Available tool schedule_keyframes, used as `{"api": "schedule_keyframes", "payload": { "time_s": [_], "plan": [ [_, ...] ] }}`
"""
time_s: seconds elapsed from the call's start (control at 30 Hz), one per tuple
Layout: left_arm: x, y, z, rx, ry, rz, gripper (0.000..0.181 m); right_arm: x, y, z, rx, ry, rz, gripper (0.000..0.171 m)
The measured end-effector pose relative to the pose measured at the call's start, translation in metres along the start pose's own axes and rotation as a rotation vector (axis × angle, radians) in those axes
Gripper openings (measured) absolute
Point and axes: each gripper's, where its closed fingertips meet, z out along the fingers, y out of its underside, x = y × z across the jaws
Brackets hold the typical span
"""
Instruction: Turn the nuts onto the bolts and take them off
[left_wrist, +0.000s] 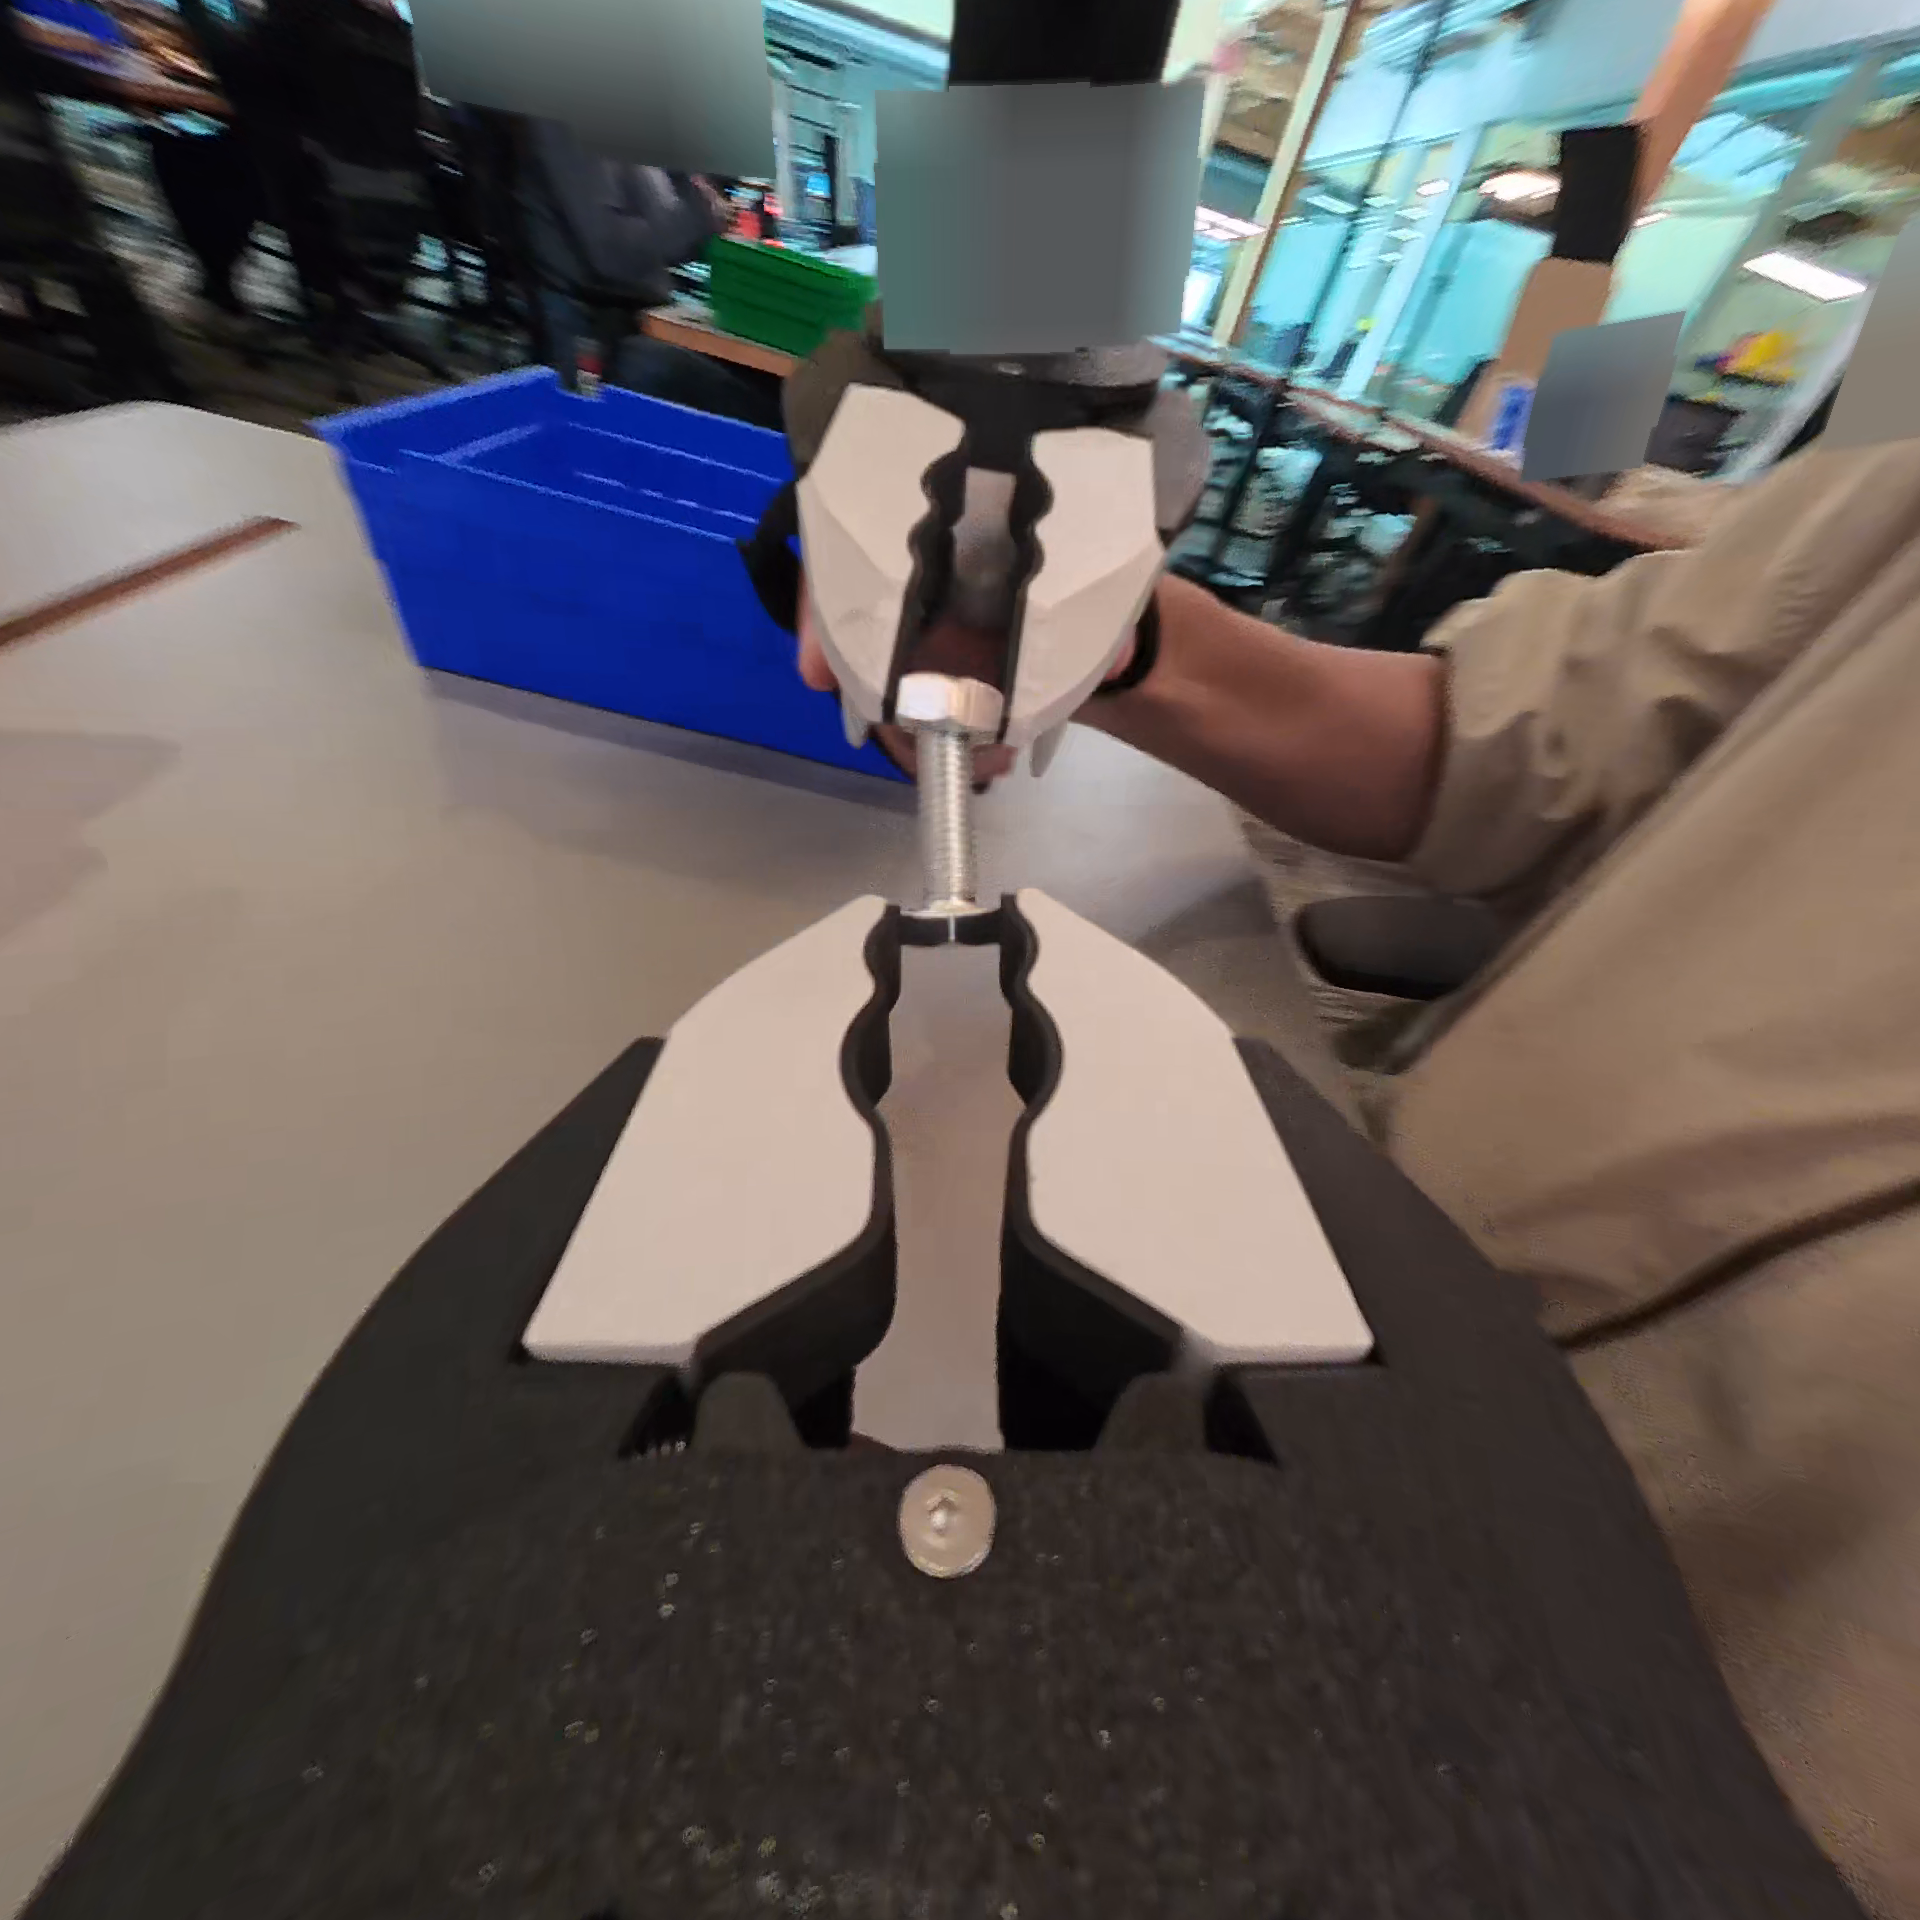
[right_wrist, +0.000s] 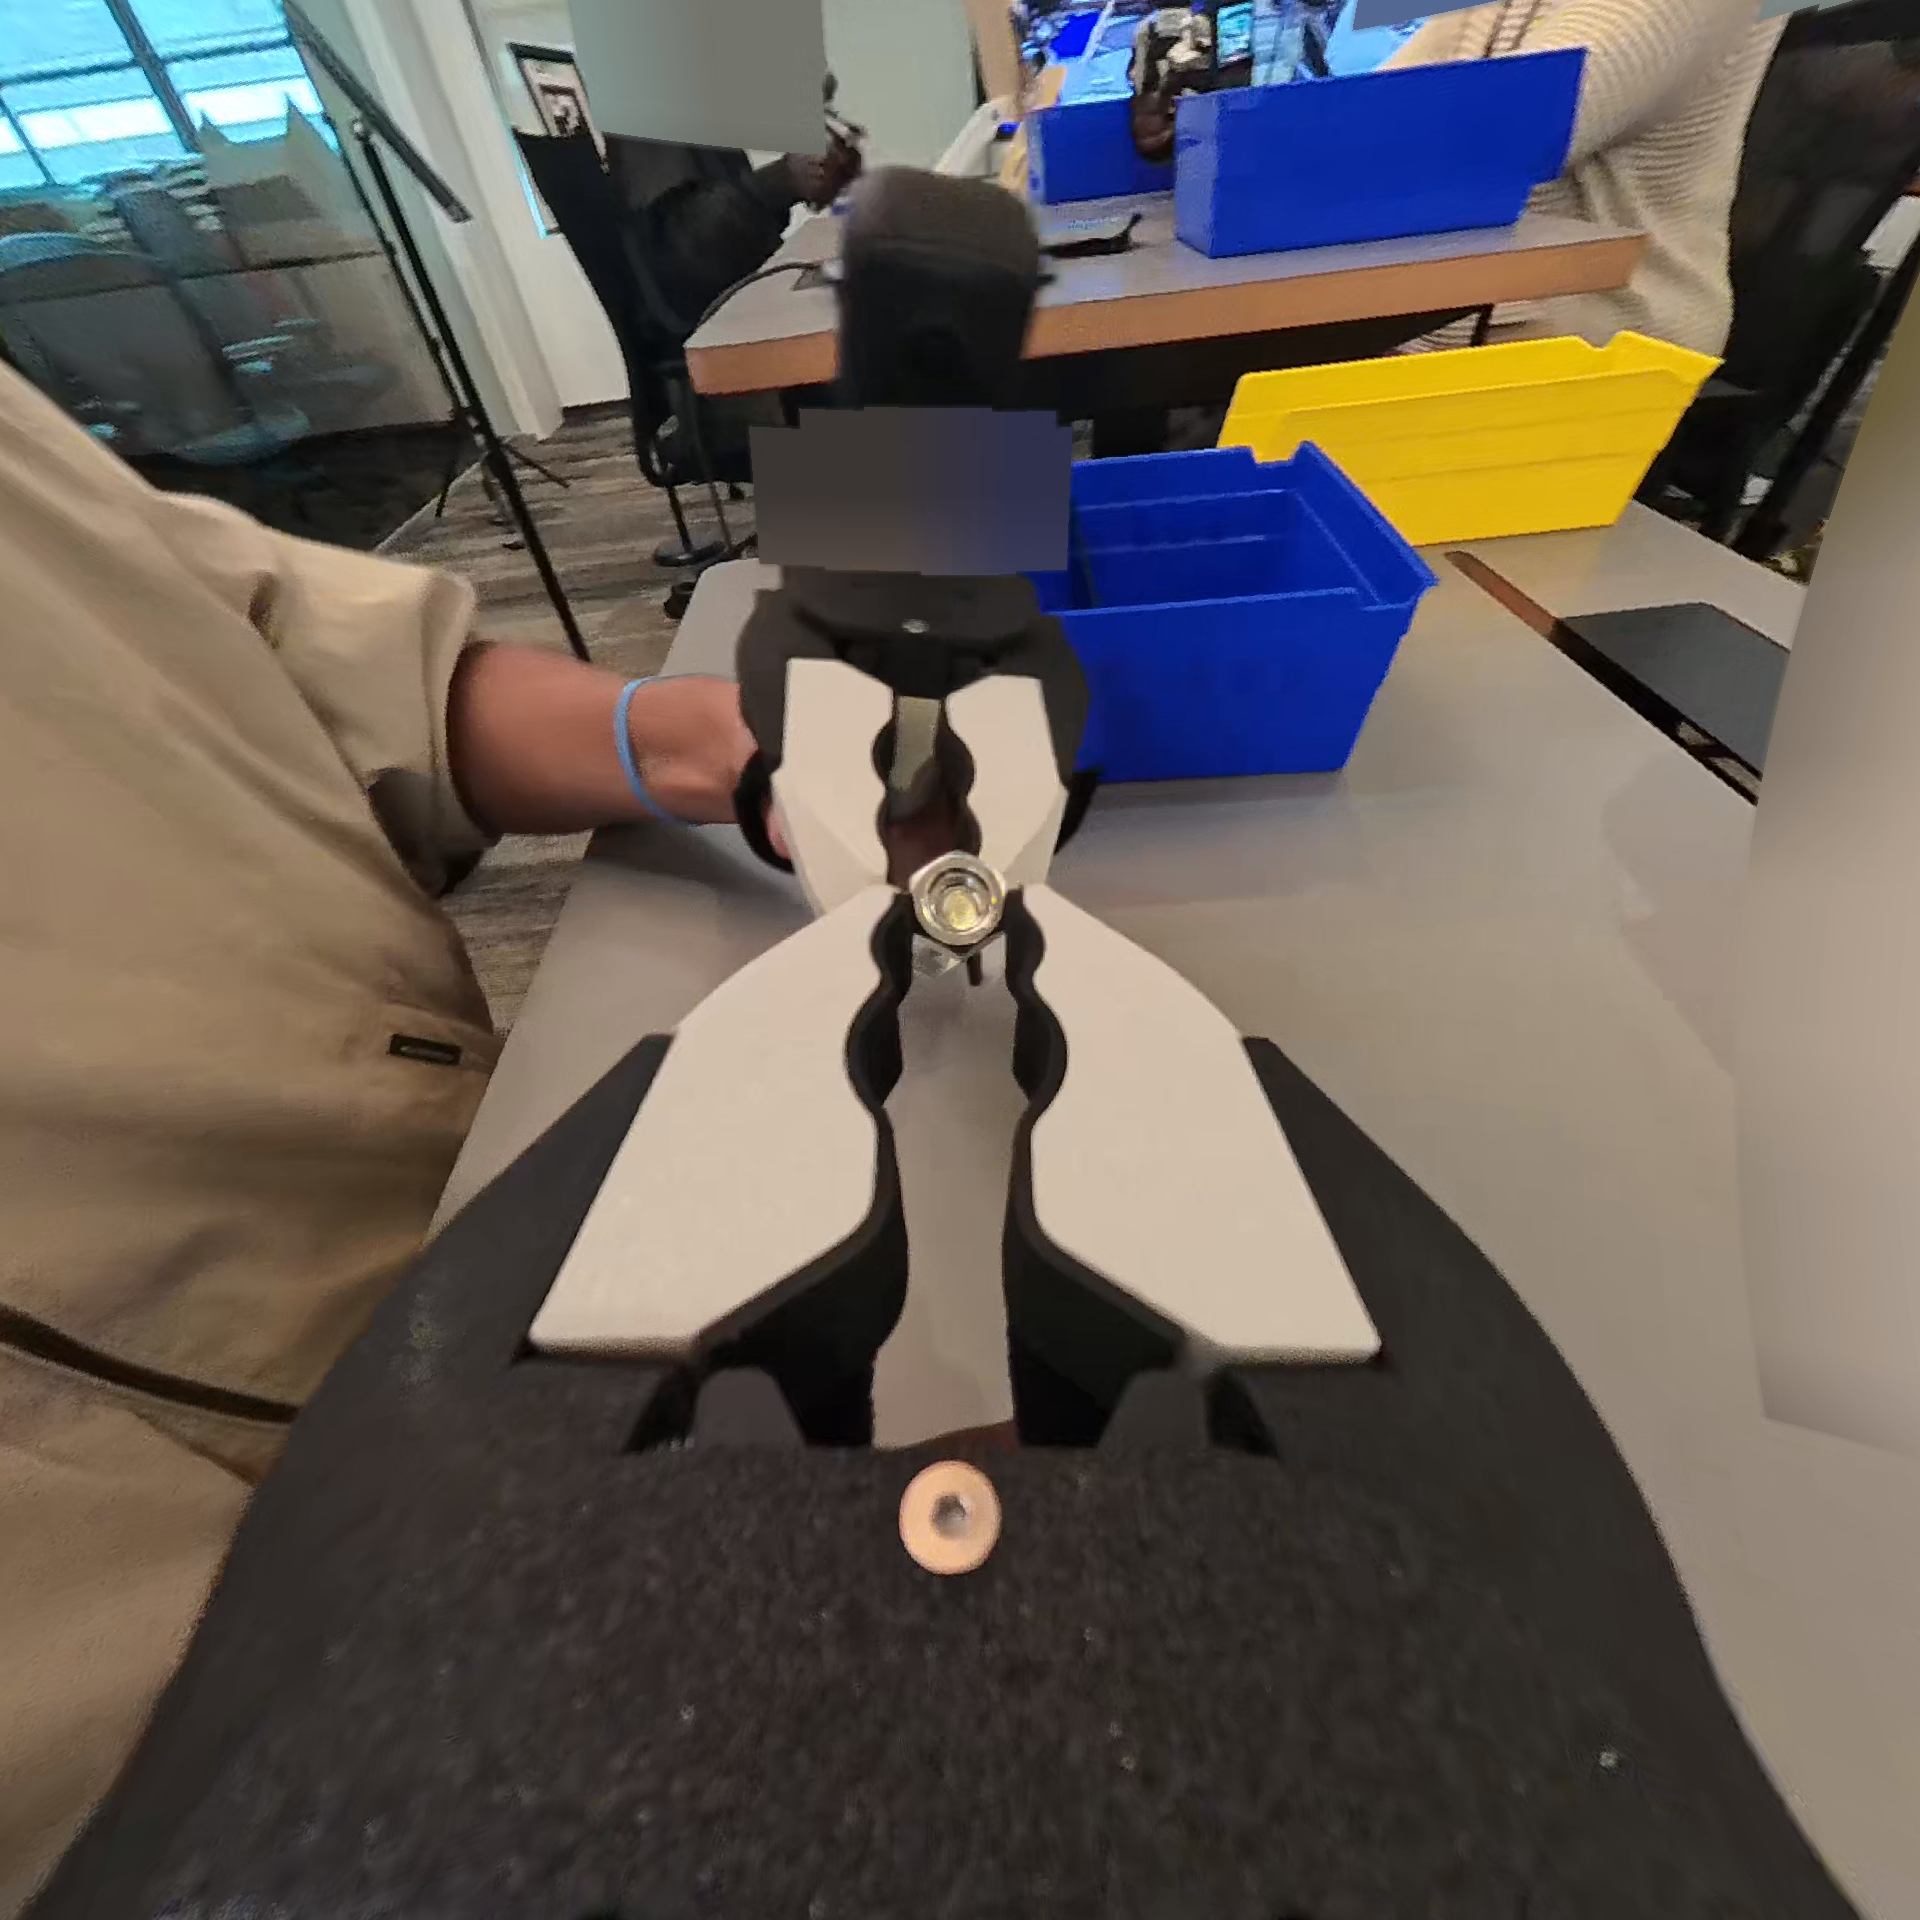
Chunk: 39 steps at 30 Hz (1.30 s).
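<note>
A: While the grey table (left_wrist: 312, 935) spreads under everything, what sits on it?

B: A blue bin (left_wrist: 582, 561) behind the grippers, and in the right wrist view a yellow bin (right_wrist: 1455, 436) farther back on the same table.

A: And the person?

B: A tan sleeve (left_wrist: 1662, 831) on one side; in the right wrist view a hand (right_wrist: 675, 758) with a blue wristband (right_wrist: 627, 743) grips the left tool.

A: The grippers?

B: They face each other above the table. The right gripper (left_wrist: 951, 717) has its fingers closed on the head of the bolt (left_wrist: 948, 821). The left gripper (left_wrist: 951, 920) has its tips pressed on the nut (left_wrist: 948, 928) at the threaded end.

A: Seen from the other side?

B: The bolt's head fills the fingertip gap, so whether nut and thread are engaged cannot be told.
</note>
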Motion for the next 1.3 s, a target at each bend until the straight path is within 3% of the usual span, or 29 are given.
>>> {"api": "schedule_keyframes", "payload": {
  "time_s": [0.23, 0.47, 0.8, 1.03, 1.3],
  "plan": [
    [-0.030, 0.005, -0.006, -0.043, -0.393, 0.151, 0.017, 0.025, 0.005, 0.009, 0.021, 0.130, 0.150, 0.017],
    [-0.039, 0.013, -0.009, -0.010, -0.388, 0.088, 0.017, 0.035, 0.012, 0.018, -0.015, 0.216, 0.202, 0.017],
    [-0.041, 0.016, -0.015, 0.029, -0.330, 0.032, 0.017, 0.037, 0.012, 0.026, -0.001, 0.166, 0.238, 0.017],
    [-0.001, 0.024, -0.013, -0.038, 0.017, 0.003, 0.017, -0.003, 0.017, 0.021, -0.115, -0.107, 0.002, 0.017],
    [0.059, 0.023, -0.024, -0.006, 0.577, -0.238, 0.017, -0.057, 0.009, 0.022, -0.181, -0.353, -0.271, 0.017]
  ]
}}
